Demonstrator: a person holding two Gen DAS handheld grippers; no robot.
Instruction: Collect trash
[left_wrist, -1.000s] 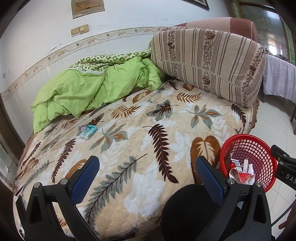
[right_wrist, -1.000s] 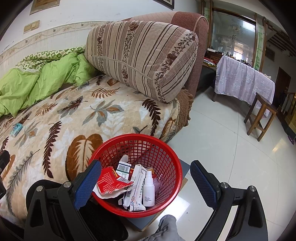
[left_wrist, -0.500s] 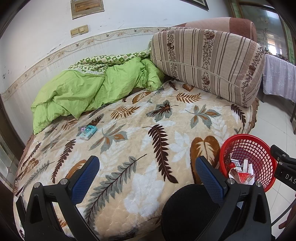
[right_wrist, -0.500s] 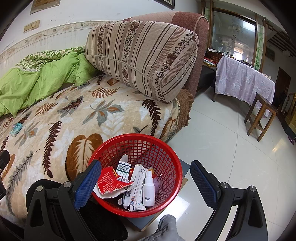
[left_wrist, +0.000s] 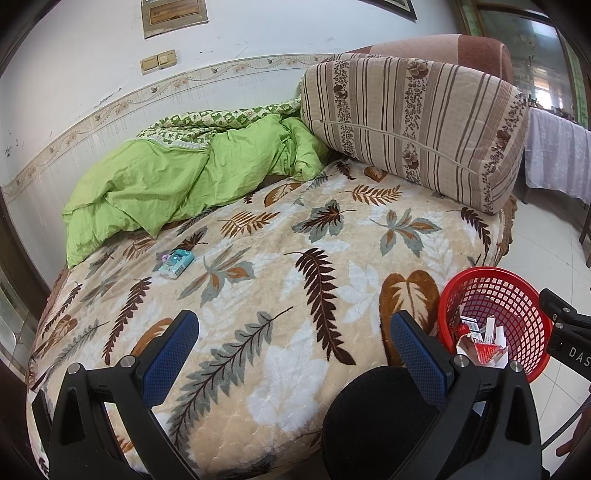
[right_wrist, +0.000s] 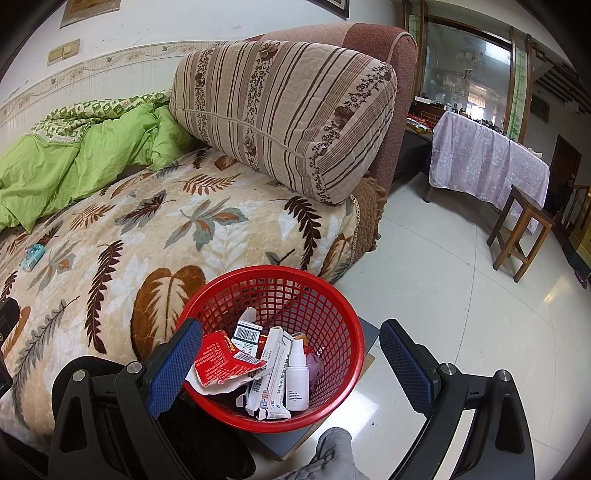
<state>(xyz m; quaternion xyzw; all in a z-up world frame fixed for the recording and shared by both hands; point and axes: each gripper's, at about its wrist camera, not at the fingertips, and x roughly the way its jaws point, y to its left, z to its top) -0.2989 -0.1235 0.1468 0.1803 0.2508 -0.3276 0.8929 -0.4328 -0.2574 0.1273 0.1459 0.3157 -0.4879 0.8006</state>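
Green duvet (left_wrist: 184, 181): bunched against the wall at the far left of the bed, nothing of the task's visible on it.

Small teal packet (left_wrist: 176, 262): the one loose piece of rubbish I can see, lying flat on the leaf-print blanket (left_wrist: 295, 280) just below the duvet's edge, well apart from both grippers. In the right wrist view it shows at the far left edge (right_wrist: 32, 256).

Left gripper (left_wrist: 295, 345): jaws spread wide with nothing between them, hovering over the near edge of the bed and facing the packet.

Striped bolster cushion (left_wrist: 413, 125): propped against the brown headboard at the right end of the bed; no litter on or beside it that I can make out.

Red mesh basket (right_wrist: 343, 321): sits off the bed's near corner on a flat grey board, touching nothing on the bed. It already holds a torn red carton (right_wrist: 221, 360), a barcode box, a toothpaste-style box and a white spray bottle (right_wrist: 297, 373).

Right gripper (right_wrist: 291, 363): jaws wide and empty, poised right over the basket.

Progress: most of it looks done, judging by the filled basket and the otherwise bare blanket. What remains, as far as I can see, is the teal packet; the left gripper seems best placed to fetch it.
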